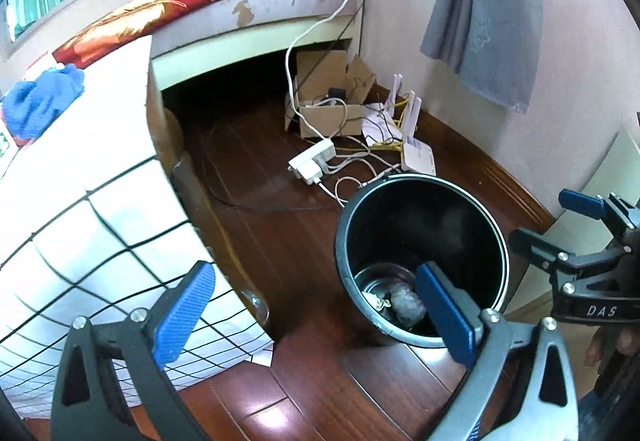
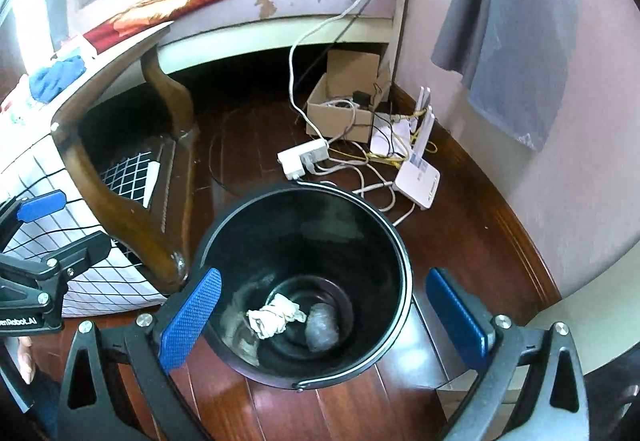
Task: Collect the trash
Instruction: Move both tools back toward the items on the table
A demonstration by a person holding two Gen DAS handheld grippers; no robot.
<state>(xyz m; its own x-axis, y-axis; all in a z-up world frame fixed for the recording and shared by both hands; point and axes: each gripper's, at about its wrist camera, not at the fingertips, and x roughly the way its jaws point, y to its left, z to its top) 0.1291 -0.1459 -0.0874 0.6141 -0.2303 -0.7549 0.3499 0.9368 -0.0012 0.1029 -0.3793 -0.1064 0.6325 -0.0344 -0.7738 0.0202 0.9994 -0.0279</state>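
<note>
Upper centre, a cardboard box (image 2: 340,113) (cables inside) sits on the wooden floor (image 2: 460,225) beside a white router (image 2: 418,179) and power strip (image 2: 302,157); a grey curtain (image 2: 516,29) hangs at right.

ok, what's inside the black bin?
Inside the black bin: a crumpled white paper wad and a greyish plastic-wrapped lump on the bottom. The near wall hides part of the floor.

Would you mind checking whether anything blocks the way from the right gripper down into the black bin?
Nothing visible does. The right gripper hangs open and empty over the black bin, whose mouth is uncovered; only the crumpled paper and a clear plastic wad lie at the bottom.
</note>
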